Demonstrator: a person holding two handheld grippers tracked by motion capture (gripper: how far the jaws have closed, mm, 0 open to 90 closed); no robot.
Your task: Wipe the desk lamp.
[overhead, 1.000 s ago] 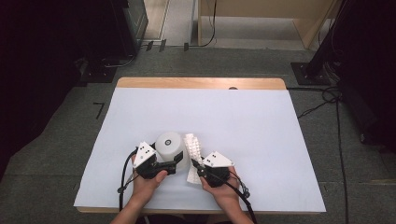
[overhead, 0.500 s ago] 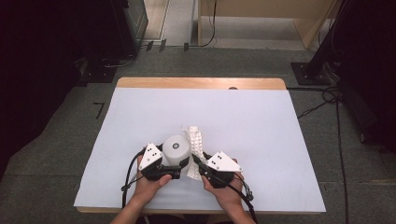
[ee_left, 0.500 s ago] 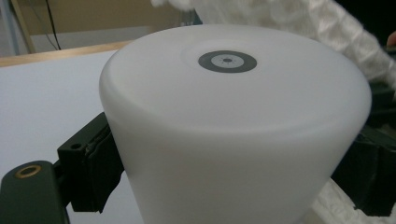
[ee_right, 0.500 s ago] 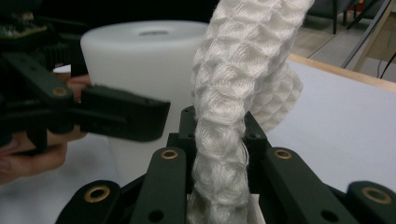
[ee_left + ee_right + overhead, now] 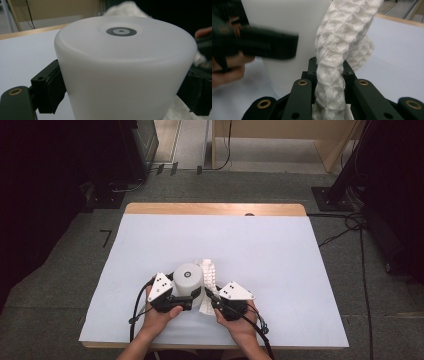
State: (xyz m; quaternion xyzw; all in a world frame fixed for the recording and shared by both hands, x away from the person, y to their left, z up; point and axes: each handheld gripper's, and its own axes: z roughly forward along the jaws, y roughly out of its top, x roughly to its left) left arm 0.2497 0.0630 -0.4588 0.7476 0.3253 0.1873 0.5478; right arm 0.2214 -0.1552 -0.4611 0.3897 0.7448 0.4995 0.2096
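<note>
A white frosted cup (image 5: 188,279) stands upside down near the table's front edge, a small grey ring on its base (image 5: 121,31). My left gripper (image 5: 186,296) is shut on the cup, its black pads (image 5: 51,87) pressing both sides. A white waffle-weave cloth (image 5: 208,279) lies against the cup's right side. My right gripper (image 5: 214,301) is shut on the cloth (image 5: 334,62), which rises bunched between its jaws and leans on the cup wall (image 5: 287,22).
A pale blue sheet (image 5: 280,255) covers the wooden table (image 5: 215,209). Black stands and cables sit on the grey floor (image 5: 360,225) around the table. The person's hands come in at the bottom edge.
Both grippers, the cup and the cloth have shifted slightly toward the table's front and right. The cloth now rests more tightly against the cup's side.
</note>
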